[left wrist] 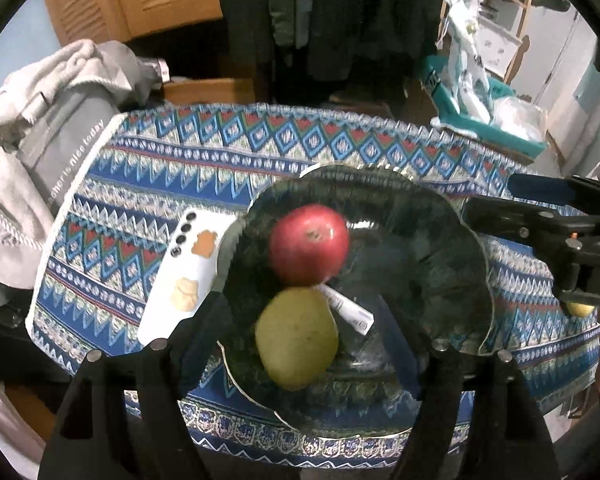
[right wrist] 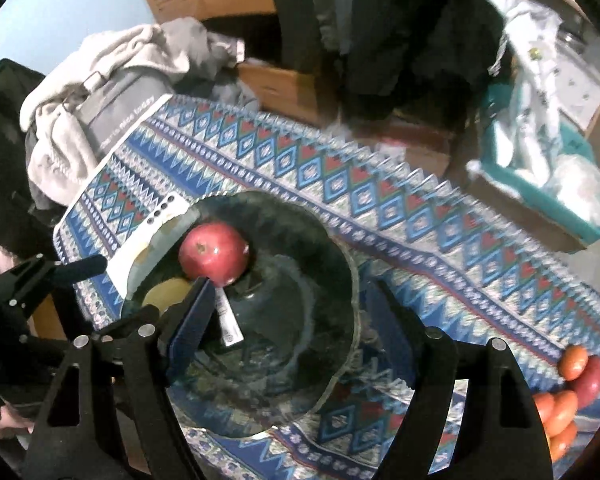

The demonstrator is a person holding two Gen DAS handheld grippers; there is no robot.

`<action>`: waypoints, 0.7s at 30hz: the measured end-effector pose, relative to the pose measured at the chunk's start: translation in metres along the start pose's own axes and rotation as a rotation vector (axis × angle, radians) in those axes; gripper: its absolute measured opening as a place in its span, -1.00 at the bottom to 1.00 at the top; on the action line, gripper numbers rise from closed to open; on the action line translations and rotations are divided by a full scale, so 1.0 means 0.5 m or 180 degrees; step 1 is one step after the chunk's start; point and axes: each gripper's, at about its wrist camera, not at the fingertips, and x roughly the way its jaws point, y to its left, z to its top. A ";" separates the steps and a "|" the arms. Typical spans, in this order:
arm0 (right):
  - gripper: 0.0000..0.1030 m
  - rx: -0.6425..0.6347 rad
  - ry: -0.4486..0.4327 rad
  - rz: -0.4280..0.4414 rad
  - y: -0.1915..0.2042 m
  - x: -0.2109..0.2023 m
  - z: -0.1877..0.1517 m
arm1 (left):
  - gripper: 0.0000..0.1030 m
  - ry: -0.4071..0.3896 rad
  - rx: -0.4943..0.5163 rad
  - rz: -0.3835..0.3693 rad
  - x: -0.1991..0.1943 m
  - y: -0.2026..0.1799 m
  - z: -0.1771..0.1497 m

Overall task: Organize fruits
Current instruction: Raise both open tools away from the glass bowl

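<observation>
- In the bowl (left wrist: 440, 216): red apple (left wrist: 309, 245) and pear (left wrist: 297, 338), touching.
- Left on the counter (right wrist: 400, 216): orange and red fruits (right wrist: 572, 392).
- Left tool (left wrist: 300, 364) and right tool (right wrist: 296, 328): both spread, pinching nothing.

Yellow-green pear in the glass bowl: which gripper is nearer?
Left. The left gripper hangs right over the yellow-green pear; the right gripper hangs over the bowl's middle, beside it.
</observation>
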 end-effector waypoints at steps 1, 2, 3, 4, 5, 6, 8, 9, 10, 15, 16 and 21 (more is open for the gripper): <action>0.58 -0.0007 -0.0043 -0.0039 -0.002 -0.013 0.002 | 0.53 -0.0032 0.0004 0.0003 -0.007 -0.002 0.004; 0.59 -0.0010 -0.0084 -0.0066 -0.003 -0.024 0.003 | 0.56 -0.0076 0.0001 -0.0001 -0.016 -0.004 0.007; 0.59 -0.0014 -0.0116 -0.0082 -0.004 -0.034 0.005 | 0.56 -0.0102 -0.0005 -0.0010 -0.022 -0.007 0.010; 0.59 -0.0016 -0.0154 -0.0098 -0.006 -0.048 0.006 | 0.56 -0.0127 -0.0007 -0.0025 -0.029 -0.010 0.013; 0.60 -0.0014 -0.0179 -0.0108 -0.006 -0.057 0.007 | 0.57 -0.0154 -0.0003 -0.0041 -0.036 -0.014 0.016; 0.61 -0.0010 -0.0205 -0.0119 -0.006 -0.066 0.007 | 0.58 -0.0176 0.0006 -0.0051 -0.042 -0.017 0.018; 0.66 0.0000 -0.0257 -0.0149 -0.010 -0.086 0.005 | 0.63 -0.0235 0.0036 -0.0061 -0.056 -0.028 0.022; 0.66 0.0004 -0.0281 -0.0167 -0.012 -0.095 0.004 | 0.68 -0.0262 0.0055 -0.0063 -0.063 -0.033 0.024; 0.66 0.0007 -0.0308 -0.0189 -0.015 -0.107 0.002 | 0.68 -0.0294 0.0073 -0.0065 -0.070 -0.037 0.025; 0.67 0.0015 -0.0430 -0.0250 -0.030 -0.156 -0.009 | 0.68 -0.0428 0.0167 -0.0093 -0.104 -0.065 0.035; 0.67 0.0029 -0.0456 -0.0265 -0.035 -0.166 -0.011 | 0.68 -0.0439 0.0176 -0.0105 -0.110 -0.069 0.037; 0.67 0.0089 -0.0571 -0.0289 -0.053 -0.210 -0.020 | 0.68 -0.0548 0.0247 -0.0166 -0.150 -0.096 0.044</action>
